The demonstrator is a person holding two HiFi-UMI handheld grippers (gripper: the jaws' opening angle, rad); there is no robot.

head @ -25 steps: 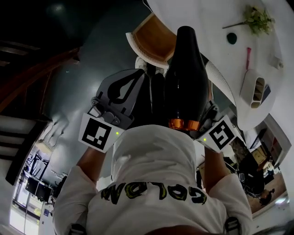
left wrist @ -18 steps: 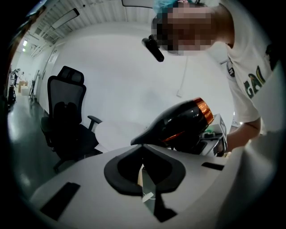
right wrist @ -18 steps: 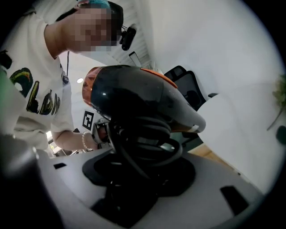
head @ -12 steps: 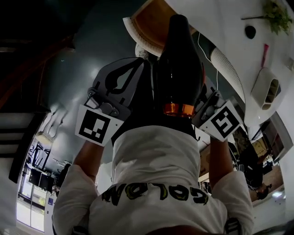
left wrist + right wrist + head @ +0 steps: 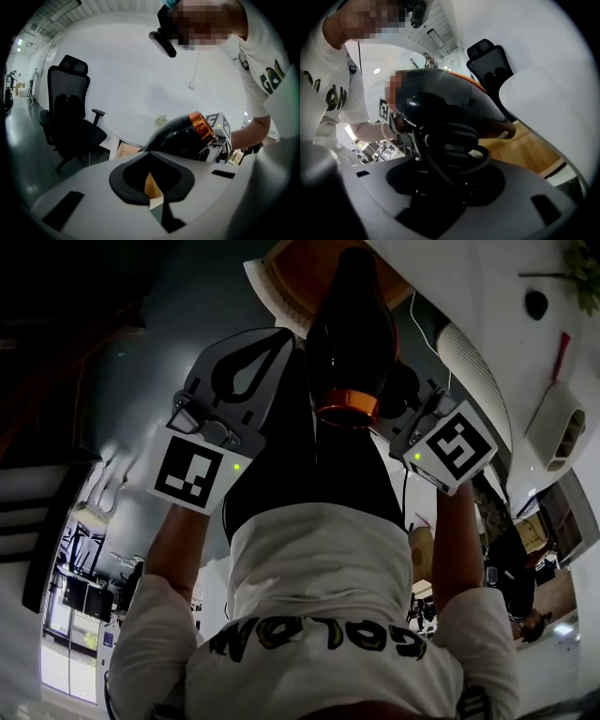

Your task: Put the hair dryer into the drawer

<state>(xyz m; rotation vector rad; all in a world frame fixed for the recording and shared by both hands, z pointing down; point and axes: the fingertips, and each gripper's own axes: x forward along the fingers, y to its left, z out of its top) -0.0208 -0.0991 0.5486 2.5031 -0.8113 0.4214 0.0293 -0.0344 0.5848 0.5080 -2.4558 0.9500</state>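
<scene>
While the right hand-held gripper (image 5: pixel 450 159) pinches the black hair dryer (image 5: pixel 352 334), coiled cord between its jaws, the dryer is mid-air and not in the drawer yet: orange ring end at 6 o'clock, narrow nose at 12 o'clock overlapping the open wooden drawer (image 5: pixel 265 298) at the white bench (image 5: pixel 469 296) edge. Left hand-held gripper (image 5: pixel 274 345) sits at 9 o'clock of the dryer, just beside it, jaw tips pressed together, nothing between them

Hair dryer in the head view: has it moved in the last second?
Yes. The hair dryer has shifted toward the open drawer: its nose was right of the wooden interior, now lies across it.
</scene>
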